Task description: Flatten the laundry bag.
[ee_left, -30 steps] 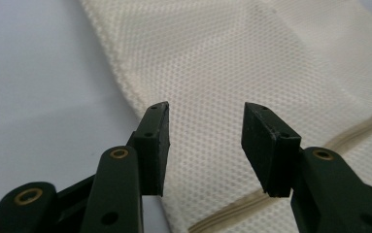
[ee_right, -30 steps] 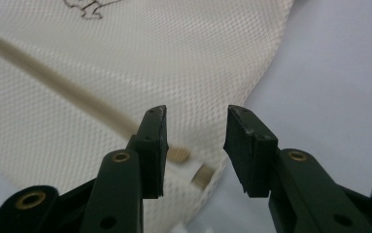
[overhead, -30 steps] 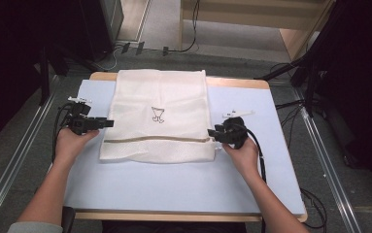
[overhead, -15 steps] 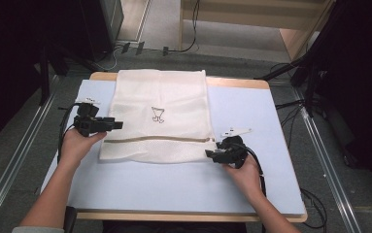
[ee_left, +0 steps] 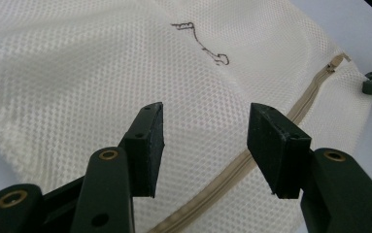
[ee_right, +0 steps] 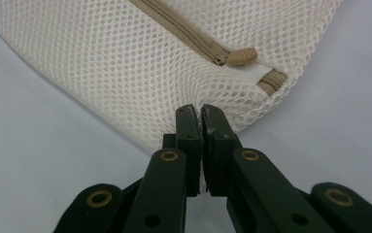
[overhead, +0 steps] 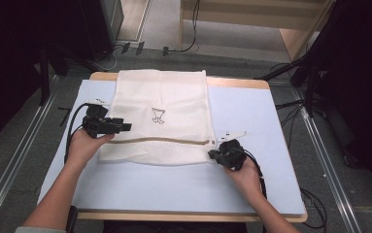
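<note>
A white mesh laundry bag [overhead: 161,114] lies flat on the pale blue mat [overhead: 251,179] that covers the table, its tan zipper [overhead: 159,141] running across its near part and a small dark drawing [overhead: 158,115] printed at its middle. The right gripper [overhead: 215,154] sits at the bag's near right corner; its jaws have just been closing and are now pinched together on the mesh edge, just below the zipper pull [ee_right: 242,56]. The left gripper [ee_left: 205,141] hovers over the bag's left side above the zipper line, jaws standing apart with nothing between them but the mesh beneath, untouched by the pads.
</note>
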A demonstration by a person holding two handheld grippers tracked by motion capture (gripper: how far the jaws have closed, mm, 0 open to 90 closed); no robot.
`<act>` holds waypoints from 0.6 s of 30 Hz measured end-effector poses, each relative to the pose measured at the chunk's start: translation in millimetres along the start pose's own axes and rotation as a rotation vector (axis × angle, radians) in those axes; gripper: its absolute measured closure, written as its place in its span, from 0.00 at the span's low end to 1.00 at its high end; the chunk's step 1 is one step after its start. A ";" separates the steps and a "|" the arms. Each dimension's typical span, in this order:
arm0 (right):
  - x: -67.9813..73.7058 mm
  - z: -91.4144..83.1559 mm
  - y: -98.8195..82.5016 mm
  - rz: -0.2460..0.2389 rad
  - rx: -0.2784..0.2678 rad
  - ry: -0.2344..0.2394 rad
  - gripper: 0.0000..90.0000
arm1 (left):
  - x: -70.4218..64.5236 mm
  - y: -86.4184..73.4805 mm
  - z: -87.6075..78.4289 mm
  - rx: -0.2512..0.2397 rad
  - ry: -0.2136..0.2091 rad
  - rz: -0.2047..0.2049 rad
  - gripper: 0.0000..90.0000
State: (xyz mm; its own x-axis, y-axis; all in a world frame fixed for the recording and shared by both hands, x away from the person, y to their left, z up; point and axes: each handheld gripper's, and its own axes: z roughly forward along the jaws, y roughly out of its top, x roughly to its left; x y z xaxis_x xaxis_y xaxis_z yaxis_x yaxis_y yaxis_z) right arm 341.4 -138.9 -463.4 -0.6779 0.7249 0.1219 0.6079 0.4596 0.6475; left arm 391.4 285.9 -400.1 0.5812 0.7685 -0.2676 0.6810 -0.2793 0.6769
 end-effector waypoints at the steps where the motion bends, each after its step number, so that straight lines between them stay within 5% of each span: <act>1: 1.4 -1.1 -1.0 -0.003 0.006 0.000 0.99 | -2.6 0.9 1.0 0.004 -0.002 0.006 0.54; 13: 10.8 -29.3 -30.9 0.003 0.027 0.024 0.98 | -29.1 8.3 14.6 0.019 -0.053 0.072 0.54; 18: 8.0 -37.9 -36.9 0.019 -0.007 0.069 0.84 | -36.3 10.0 17.6 0.021 -0.062 0.090 0.53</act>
State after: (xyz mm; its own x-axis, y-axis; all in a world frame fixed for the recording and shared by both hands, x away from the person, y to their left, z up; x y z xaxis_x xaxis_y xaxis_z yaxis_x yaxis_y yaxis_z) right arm 297.8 -169.6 -457.8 -0.6932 0.6964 0.1858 0.6185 0.4423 0.6495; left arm 385.0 245.1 -395.7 0.6663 0.7031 -0.2484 0.6337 -0.3583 0.6856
